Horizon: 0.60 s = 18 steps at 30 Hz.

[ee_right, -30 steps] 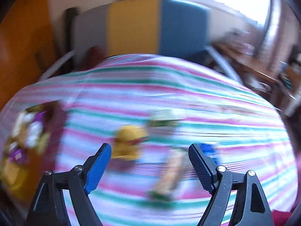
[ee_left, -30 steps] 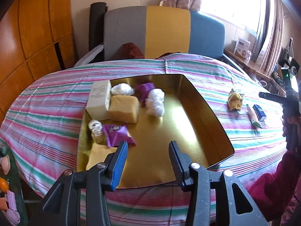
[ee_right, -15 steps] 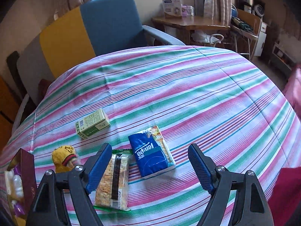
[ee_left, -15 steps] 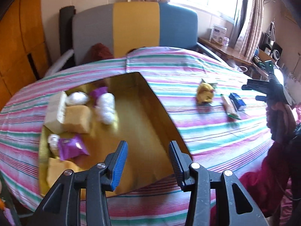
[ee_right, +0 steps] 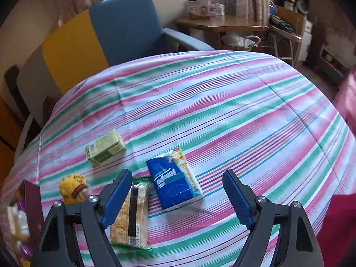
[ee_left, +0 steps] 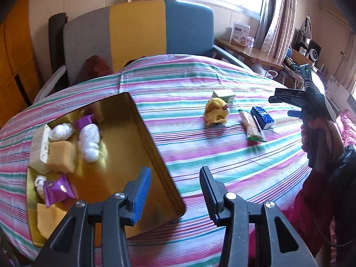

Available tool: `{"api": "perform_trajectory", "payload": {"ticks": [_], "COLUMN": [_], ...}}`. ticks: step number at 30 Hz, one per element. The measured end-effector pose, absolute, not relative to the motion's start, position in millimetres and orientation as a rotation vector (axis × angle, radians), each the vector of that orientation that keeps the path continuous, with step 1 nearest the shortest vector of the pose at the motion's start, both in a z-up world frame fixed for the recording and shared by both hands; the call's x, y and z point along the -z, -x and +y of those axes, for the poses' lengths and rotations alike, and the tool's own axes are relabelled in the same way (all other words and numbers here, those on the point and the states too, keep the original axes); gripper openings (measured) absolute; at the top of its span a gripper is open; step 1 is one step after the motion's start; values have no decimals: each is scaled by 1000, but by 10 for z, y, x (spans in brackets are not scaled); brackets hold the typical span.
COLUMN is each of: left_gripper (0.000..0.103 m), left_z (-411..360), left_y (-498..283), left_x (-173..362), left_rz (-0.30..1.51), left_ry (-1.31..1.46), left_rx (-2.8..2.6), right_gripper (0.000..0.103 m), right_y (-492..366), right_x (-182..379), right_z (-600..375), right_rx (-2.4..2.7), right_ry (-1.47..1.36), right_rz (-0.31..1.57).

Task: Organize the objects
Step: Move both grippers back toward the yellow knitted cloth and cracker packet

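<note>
A gold tin on the striped cloth holds several small items: white bundles, yellow blocks, purple packets and a white box. To its right lie a yellow plush toy, a green box, a long snack packet and a blue tissue pack. My left gripper is open and empty over the tin's near right edge. My right gripper is open and empty above the tissue pack and the snack packet. The toy and green box lie to its left.
A grey, yellow and blue chair stands behind the round table. A wooden side table with a box stands at the back right. The tin's dark outer wall shows at the right wrist view's left edge.
My left gripper has swung right, so the tin has shifted left in its view. My right gripper has come a little closer to the tissue pack and snack packet.
</note>
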<state>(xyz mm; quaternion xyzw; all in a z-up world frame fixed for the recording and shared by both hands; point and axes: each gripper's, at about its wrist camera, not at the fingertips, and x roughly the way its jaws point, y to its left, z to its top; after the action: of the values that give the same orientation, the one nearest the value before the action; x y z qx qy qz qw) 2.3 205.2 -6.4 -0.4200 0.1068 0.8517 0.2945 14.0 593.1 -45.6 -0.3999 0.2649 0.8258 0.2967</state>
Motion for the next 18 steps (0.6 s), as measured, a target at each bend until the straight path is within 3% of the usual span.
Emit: {"api": "perform_trajectory", "payload": {"ticks": [18], "left_gripper": [46], "left_z": [2755], "left_y": [-16], "left_x": [89], "left_rz": [470], "left_ry": [1033], "left_rx": [-2239], "right_gripper": [86], "right_y": [-139], "right_x": [506], "right_z": [5987], "right_rx": [-2197], "right_ry": [1087], "right_rz": [805]}}
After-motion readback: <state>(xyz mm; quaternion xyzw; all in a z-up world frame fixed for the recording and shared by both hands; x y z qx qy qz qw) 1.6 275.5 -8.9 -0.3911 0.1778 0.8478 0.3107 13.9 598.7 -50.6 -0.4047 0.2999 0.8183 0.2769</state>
